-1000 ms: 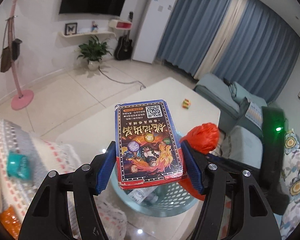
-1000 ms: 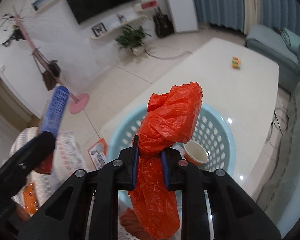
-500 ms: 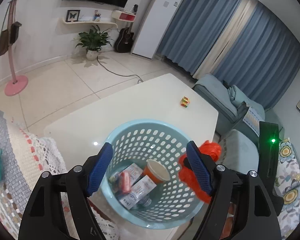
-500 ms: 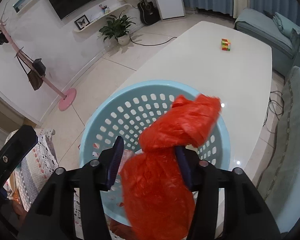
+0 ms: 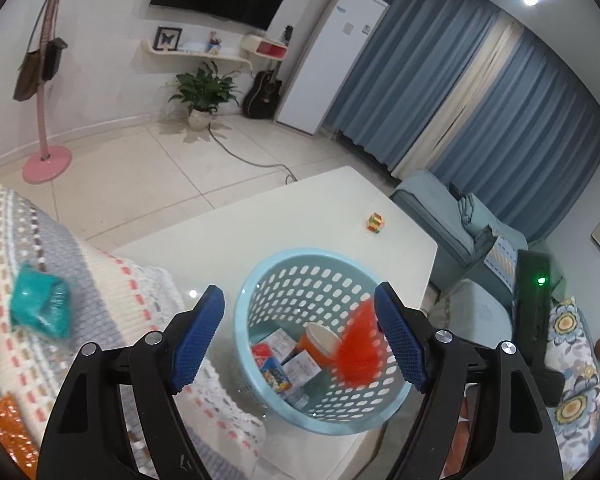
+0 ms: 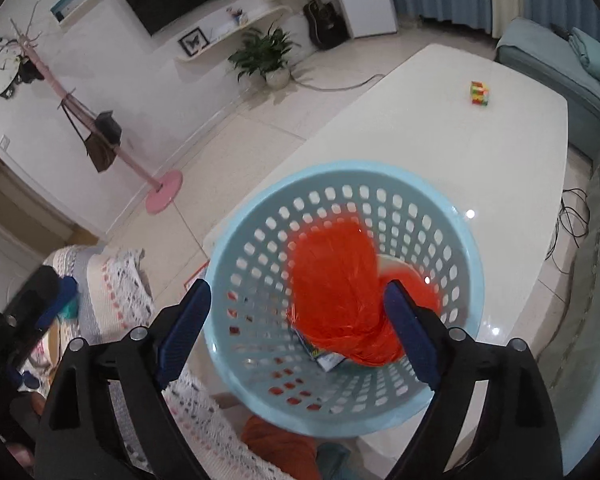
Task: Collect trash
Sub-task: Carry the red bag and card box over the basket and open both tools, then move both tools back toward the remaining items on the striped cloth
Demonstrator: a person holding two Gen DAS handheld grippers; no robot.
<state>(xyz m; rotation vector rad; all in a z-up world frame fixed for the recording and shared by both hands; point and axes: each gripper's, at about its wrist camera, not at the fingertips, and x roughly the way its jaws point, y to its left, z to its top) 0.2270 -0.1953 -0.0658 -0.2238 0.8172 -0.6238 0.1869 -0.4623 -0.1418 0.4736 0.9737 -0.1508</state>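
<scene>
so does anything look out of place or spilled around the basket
Nothing spilled: the orange bag is inside the basket. What stands out is a teal wrapper lying on the knitted cover beside the table.

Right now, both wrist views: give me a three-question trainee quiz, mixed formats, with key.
1. True or false: the right gripper is clamped on the orange plastic bag.
2. Where is the paper cup? A) in the blue basket B) on the white table beside the colourful cube C) between the left gripper pads
3. Fill in: the teal crumpled item lies on the ____.

Key: 1 false, its jaws have just been opening and the bag is inside the basket; 2 A; 3 striped cover.
</scene>
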